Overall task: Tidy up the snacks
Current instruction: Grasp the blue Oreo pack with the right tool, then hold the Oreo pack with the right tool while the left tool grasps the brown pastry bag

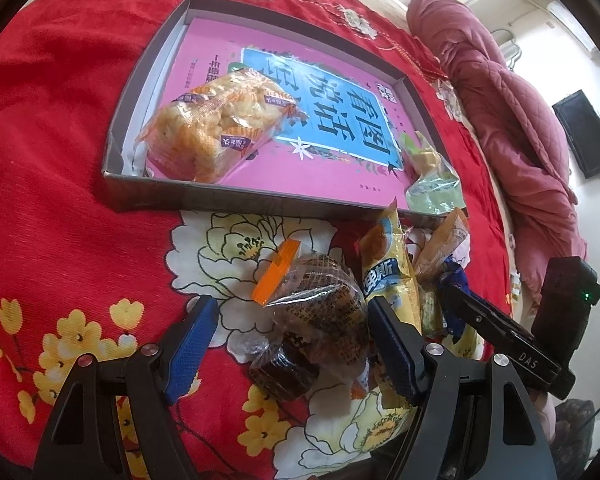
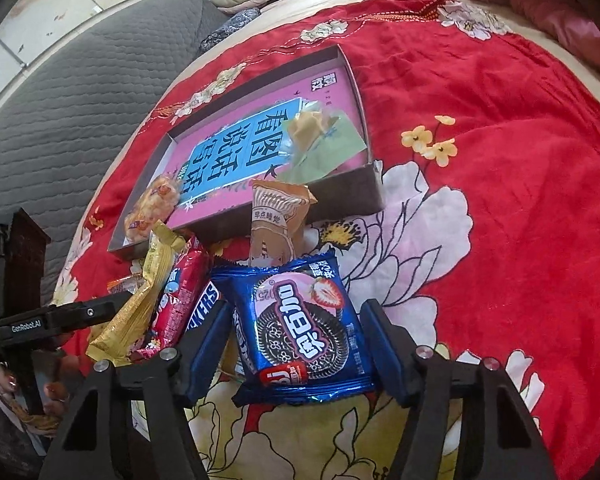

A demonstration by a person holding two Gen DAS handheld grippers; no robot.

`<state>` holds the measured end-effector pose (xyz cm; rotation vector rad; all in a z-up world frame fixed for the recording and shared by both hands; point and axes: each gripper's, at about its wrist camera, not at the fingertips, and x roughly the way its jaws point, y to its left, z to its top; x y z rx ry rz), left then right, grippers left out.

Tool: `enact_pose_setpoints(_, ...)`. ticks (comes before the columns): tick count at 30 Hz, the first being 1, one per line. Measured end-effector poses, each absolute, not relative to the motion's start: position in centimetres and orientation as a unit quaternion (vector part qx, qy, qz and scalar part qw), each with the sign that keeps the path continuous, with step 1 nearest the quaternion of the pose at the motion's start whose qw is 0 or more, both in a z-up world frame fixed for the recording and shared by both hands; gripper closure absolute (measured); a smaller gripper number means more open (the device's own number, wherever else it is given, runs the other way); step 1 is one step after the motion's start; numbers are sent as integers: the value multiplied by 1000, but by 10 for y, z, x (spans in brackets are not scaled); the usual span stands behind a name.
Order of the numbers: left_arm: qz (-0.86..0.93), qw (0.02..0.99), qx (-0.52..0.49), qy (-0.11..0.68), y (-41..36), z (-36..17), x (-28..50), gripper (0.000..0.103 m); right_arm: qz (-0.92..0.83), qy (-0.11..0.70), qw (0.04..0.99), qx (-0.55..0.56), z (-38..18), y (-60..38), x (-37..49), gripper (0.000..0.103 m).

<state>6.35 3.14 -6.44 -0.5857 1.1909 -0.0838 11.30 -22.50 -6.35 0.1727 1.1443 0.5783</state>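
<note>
Snacks lie in a loose pile (image 2: 204,300) on the red flowered bedspread (image 2: 480,220), just in front of a shallow cardboard box (image 1: 148,194) that has a pink book (image 1: 300,168) as its floor. Two packets are already inside, a clear bag of golden puffs (image 1: 216,128) at one near corner and a green packet (image 1: 432,176) at the other. By my reading the sorting is only begun; most of the pile is not yet in the box.

On the bedspread are a blue cookie packet (image 2: 300,332), a tan packet (image 2: 278,220) leaning up against the box wall, a yellow packet (image 1: 392,276), a red packet (image 2: 182,300), a brown chocolate bar (image 2: 204,304) and a clear-wrapped dark cake (image 1: 316,316) with an orange end.

The left gripper (image 1: 292,348) stands wide, its blue pads either side of the dark cake; the right-hand pad is at the wrapper's edge, the other is clear of it, so nothing is gripped. The right gripper (image 2: 296,344) straddles the blue cookie packet, with gaps showing at both pads, so it has no hold on it either. In the right wrist view the left gripper's black body sits beside the pile, with the person's fingers (image 2: 56,392) low at the frame edge.

Both tools look set for a pick, cake and cookies likely going next into the box.
</note>
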Motion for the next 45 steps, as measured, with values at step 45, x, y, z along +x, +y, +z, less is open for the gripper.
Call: enact_pose_setpoints(45, -81, 789, -341, 505, 50, -55, 61, 61, 277, 492, 820, 93, -42, -234, 108, 46)
